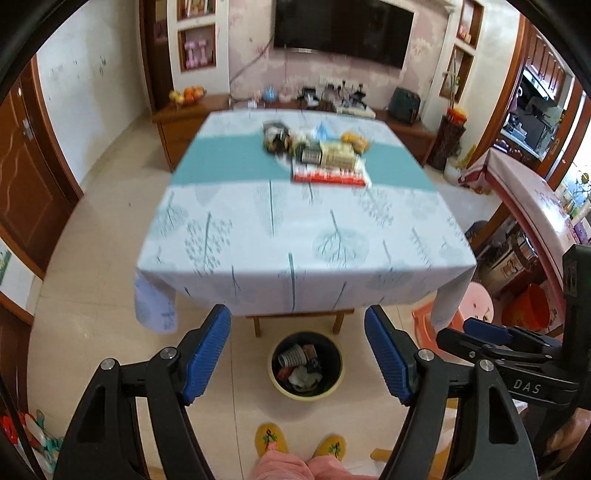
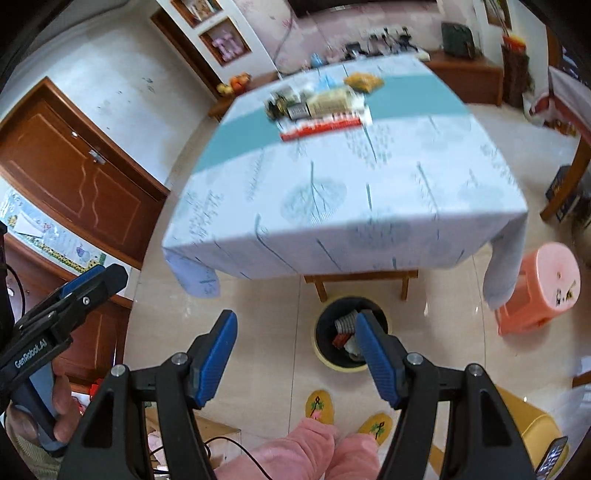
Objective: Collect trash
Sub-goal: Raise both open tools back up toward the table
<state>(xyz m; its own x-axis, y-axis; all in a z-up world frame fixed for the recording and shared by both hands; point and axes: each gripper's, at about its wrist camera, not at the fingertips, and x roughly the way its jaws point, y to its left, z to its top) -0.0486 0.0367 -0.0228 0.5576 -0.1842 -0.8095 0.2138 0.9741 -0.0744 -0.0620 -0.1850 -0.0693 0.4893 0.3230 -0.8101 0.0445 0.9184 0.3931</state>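
A pile of trash (image 1: 317,151) (image 2: 321,105) lies on the far half of the table (image 1: 295,236) (image 2: 351,192): wrappers, a red-and-white packet, a yellow bag. On the floor in front of the table stands a round bin (image 1: 306,365) (image 2: 351,336) with a dark liner and several scraps inside. My left gripper (image 1: 297,354) hangs open and empty high above the bin. My right gripper (image 2: 295,358) is open and empty too, its right finger overlapping the bin in its view. Each gripper shows at the edge of the other's view.
A pink plastic stool (image 2: 539,288) stands right of the table and a wooden stool (image 1: 295,321) under it. The person's yellow slippers (image 1: 273,439) and pink trouser legs (image 2: 295,454) are below the grippers. A cabinet with a TV (image 1: 343,29) lines the far wall.
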